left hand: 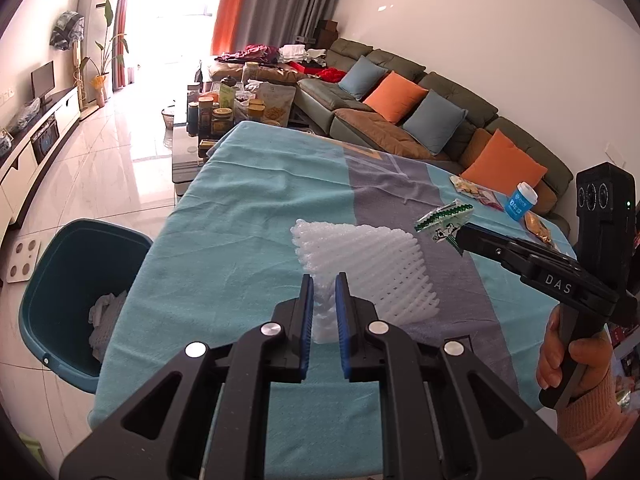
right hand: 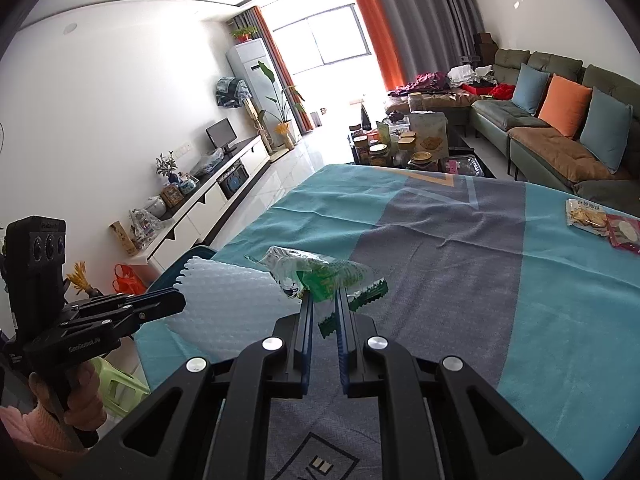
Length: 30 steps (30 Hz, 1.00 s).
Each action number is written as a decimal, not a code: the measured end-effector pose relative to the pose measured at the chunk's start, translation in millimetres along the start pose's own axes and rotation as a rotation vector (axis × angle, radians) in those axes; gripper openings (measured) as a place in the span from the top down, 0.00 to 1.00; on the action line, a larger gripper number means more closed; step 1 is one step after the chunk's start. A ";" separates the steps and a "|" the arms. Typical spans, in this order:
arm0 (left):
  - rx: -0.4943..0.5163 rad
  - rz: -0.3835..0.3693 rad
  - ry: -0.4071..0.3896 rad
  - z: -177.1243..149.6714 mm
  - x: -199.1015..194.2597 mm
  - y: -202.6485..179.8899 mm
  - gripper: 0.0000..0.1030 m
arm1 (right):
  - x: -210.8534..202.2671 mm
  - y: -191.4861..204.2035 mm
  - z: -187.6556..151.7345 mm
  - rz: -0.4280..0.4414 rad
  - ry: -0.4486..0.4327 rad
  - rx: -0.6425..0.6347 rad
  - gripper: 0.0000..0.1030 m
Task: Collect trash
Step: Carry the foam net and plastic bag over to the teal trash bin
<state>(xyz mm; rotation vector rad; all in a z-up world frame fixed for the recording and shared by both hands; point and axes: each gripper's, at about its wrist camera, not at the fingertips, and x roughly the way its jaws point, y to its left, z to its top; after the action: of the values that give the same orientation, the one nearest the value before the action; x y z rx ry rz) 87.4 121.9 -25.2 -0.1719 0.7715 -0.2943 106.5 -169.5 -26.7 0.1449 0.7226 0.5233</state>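
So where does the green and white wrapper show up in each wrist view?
Left wrist: the wrapper is right of centre, pinched in the right gripper above the table.
Right wrist: the wrapper is at centre, clamped in that gripper's own jaws.
Shared landmark: the white foam net, held by the left gripper.

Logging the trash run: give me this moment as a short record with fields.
left gripper: shut on foam net, held above the table
right gripper: shut on green wrapper
bin: teal, on the floor by the table's edge, some white trash inside
table: covered with a teal and grey cloth
left on table: snack packets, blue cup
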 end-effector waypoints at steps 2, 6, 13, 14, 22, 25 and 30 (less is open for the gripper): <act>-0.002 0.008 -0.006 -0.8 -4.5 3.0 0.89 | -0.7 3.3 -0.8 0.004 -0.002 -0.005 0.91; -0.010 0.017 -0.014 -2.2 -11.2 7.9 0.89 | 0.4 8.6 -1.8 0.012 0.000 -0.011 0.91; -0.020 0.031 -0.031 -3.6 -22.0 14.7 0.89 | 2.4 17.0 -2.7 0.028 -0.003 -0.012 0.91; -0.021 0.035 -0.033 -3.8 -23.5 15.6 0.89 | 2.7 18.1 -2.6 0.030 -0.003 -0.014 0.91; -0.035 0.047 -0.047 -5.5 -33.8 23.7 0.89 | 3.8 25.0 -3.2 0.041 -0.001 -0.024 0.91; -0.039 0.051 -0.050 -6.5 -37.0 26.0 0.89 | 5.4 27.9 -4.1 0.044 0.000 -0.026 0.91; -0.048 0.058 -0.051 -8.6 -41.8 30.8 0.89 | 8.0 32.0 -4.7 0.055 0.002 -0.026 0.91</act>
<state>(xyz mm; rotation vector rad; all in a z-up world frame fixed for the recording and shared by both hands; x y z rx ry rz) 59.1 164.2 -11.7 -0.2011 0.7320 -0.2161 95.4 -138.1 -25.2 0.1405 0.7149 0.5854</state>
